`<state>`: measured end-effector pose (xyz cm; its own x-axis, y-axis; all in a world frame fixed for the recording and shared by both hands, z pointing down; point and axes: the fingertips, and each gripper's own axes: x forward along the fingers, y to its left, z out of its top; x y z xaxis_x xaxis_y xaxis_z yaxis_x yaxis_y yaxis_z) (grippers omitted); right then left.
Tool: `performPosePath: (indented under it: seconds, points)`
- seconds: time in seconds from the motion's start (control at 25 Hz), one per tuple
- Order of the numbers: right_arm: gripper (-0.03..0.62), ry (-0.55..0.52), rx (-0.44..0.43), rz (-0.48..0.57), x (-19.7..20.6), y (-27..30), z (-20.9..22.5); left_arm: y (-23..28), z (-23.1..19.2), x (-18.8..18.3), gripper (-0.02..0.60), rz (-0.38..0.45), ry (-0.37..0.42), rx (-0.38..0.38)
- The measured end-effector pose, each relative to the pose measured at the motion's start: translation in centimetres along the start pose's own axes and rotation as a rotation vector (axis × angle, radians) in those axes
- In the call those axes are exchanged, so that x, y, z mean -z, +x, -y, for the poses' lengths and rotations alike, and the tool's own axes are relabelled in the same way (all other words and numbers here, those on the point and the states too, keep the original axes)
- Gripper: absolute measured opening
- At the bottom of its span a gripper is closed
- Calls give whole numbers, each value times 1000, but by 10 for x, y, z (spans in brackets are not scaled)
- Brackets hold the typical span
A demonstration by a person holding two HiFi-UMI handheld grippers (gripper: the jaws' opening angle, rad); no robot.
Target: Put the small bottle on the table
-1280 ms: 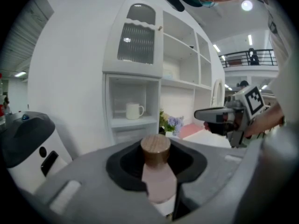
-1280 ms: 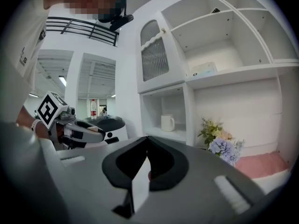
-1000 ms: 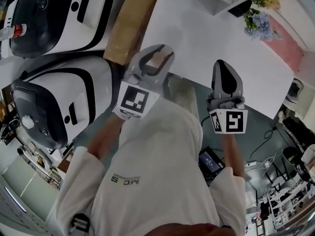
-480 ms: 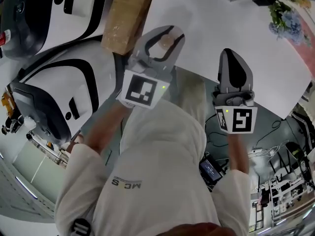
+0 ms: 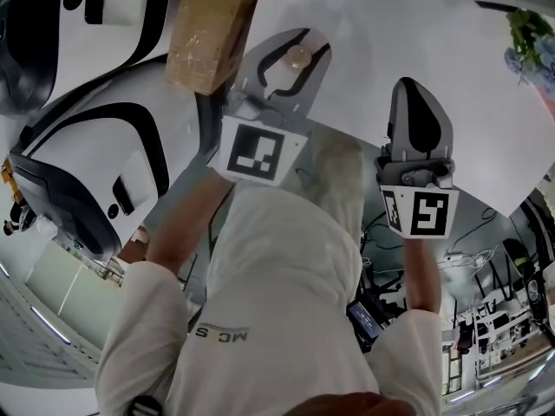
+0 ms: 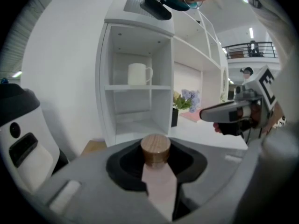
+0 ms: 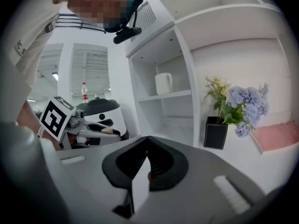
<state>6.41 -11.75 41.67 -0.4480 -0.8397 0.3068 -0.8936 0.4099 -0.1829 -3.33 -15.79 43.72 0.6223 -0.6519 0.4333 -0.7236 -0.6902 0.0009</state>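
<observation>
The small bottle [image 6: 155, 149] has a round wooden cap and a pale pinkish body. My left gripper [image 6: 157, 164] is shut on it, with the cap standing up between the dark pads. From above, the bottle [image 5: 297, 57] shows inside the left gripper [image 5: 299, 40], over the near edge of the white table [image 5: 434, 33]. To its right, my right gripper [image 5: 418, 89] hangs over the same edge, shut with nothing in it. Its jaws [image 7: 147, 143] meet at their tips in the right gripper view.
A white shelf unit holds a white mug [image 6: 139, 73] at the table's far side. Blue flowers in a black vase [image 7: 216, 132] stand to the right. A brown box [image 5: 208, 29] lies left of the table, beside white-and-black machines [image 5: 78, 146].
Both grippers have sunk toward the table and reached a little farther over its edge, the bottle staying in the left one. The head view has shifted with them.
</observation>
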Motion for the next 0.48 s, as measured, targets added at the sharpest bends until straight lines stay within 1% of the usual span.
performPosePath:
  seconds: [0.48]
  points:
    - [-5,22,10,-28,35,12,5,28,-8,41,114,15,15,-11]
